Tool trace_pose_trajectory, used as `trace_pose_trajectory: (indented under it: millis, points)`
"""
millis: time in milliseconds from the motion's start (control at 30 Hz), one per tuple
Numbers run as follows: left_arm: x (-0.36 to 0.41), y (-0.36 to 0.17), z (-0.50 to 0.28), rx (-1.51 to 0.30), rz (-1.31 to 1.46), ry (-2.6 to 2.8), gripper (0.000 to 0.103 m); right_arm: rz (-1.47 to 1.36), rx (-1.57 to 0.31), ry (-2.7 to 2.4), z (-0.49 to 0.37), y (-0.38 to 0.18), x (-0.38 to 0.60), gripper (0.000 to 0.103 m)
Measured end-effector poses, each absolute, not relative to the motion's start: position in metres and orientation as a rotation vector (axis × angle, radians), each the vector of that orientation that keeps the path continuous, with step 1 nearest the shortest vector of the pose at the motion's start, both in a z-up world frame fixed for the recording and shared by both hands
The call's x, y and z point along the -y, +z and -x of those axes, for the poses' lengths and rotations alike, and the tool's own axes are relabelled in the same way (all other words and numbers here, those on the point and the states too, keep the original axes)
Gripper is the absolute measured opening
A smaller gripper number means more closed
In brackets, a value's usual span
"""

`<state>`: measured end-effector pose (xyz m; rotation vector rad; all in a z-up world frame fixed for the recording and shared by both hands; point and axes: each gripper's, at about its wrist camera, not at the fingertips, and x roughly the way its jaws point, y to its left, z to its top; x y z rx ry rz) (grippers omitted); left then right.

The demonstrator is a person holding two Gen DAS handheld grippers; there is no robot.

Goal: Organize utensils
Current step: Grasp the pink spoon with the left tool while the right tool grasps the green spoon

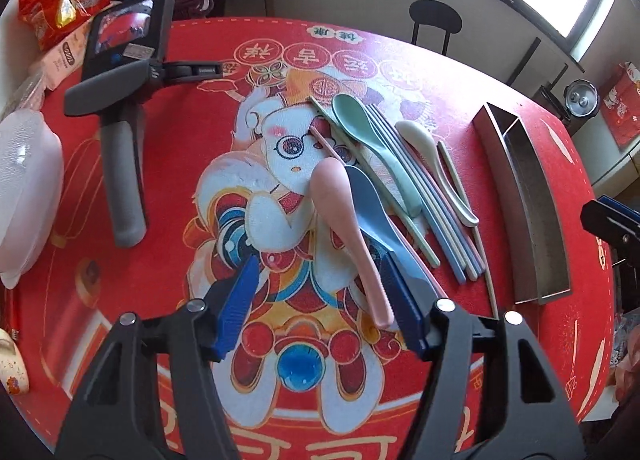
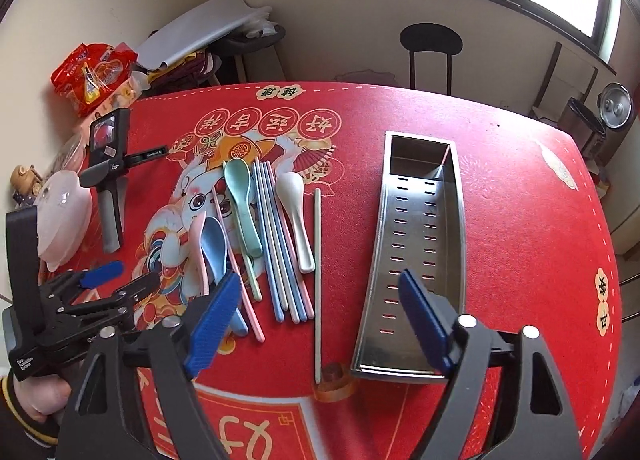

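The left gripper (image 1: 316, 292) hangs with jaws spread around the near handle of the pink plastic spoon (image 1: 346, 227), not pinching it. The right gripper (image 2: 320, 320) is spread too, the long perforated steel tray (image 2: 456, 227) on the red desk (image 2: 520, 240) behind its right finger.

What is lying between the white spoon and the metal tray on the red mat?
One pale green chopstick lies alone between the white spoon and the metal tray, touching neither. The rest is bare red mat. The right wrist view shows it best.
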<state>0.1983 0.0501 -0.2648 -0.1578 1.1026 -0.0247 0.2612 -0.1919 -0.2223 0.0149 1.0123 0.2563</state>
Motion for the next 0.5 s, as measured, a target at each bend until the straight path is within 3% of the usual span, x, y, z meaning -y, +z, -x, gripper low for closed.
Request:
trace_pose_trajectory:
  millis: [100,167,233,500]
  points:
    - [-0.054,-0.275,-0.215,-1.113,0.208,-0.058,0.057,0.000,-1.030,0.314,-0.280,-0.230,0.178,0.046]
    - [-0.056,-0.280,-0.222,-1.113,0.230,-0.076,0.054,0.000,-1.058,0.357,-0.294,-0.238,0.168,0.038]
    - [-0.059,-0.284,-0.226,-1.115,0.261,-0.097,0.045,0.010,-1.084,0.399,-0.310,-0.249,0.154,0.023]
    - [-0.063,-0.297,-0.233,-1.116,0.275,-0.115,0.039,0.013,-1.149,0.519,-0.358,-0.292,0.103,0.014]
